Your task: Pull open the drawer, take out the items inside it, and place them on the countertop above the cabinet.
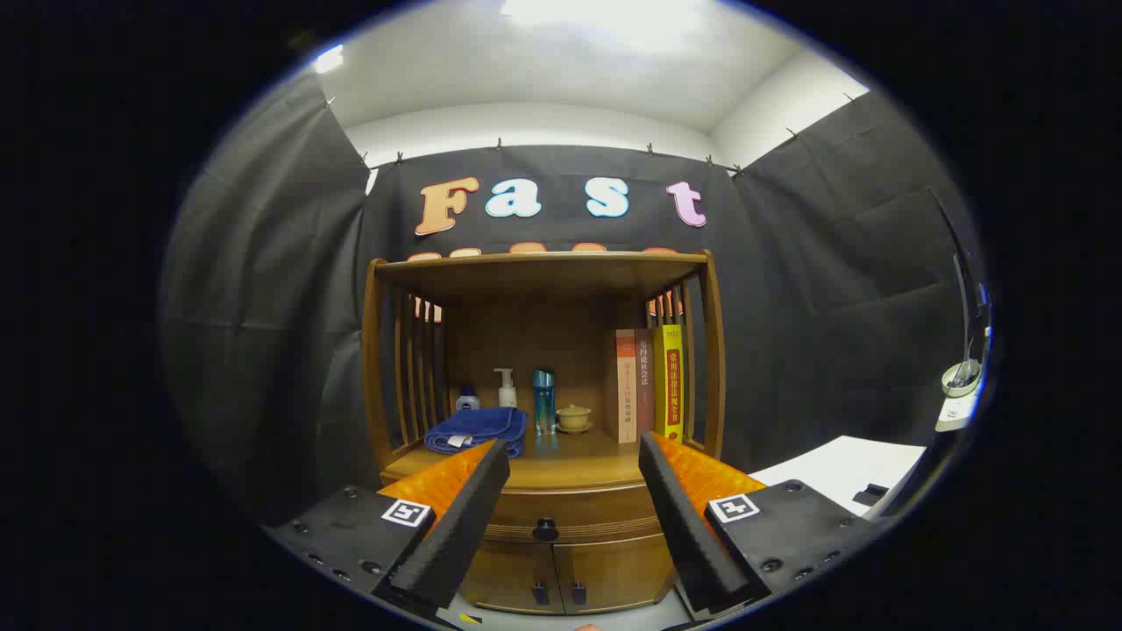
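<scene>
Black cloth walls close in the booth behind a brown wooden cabinet (543, 421) with slatted sides, whose worktop (570, 469) carries upright books (649, 384), a folded blue towel (478, 431), a few small bottles (543, 400) and a little lidded cup (574, 417). Its closed wooden drawer (570, 517), with a round dark knob (545, 529), sits just below that worktop, beyond and between the tips of the tongs (574, 464), which stand spread wide and empty. Whatever lies inside the drawer is hidden, and the two small doors (561, 574) beneath are partly covered by the tongs.

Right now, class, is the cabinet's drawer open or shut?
Shut. The drawer front sits flush with the cabinet, its dark knob untouched between the open fingers of the gripper, which hovers short of it.
</scene>
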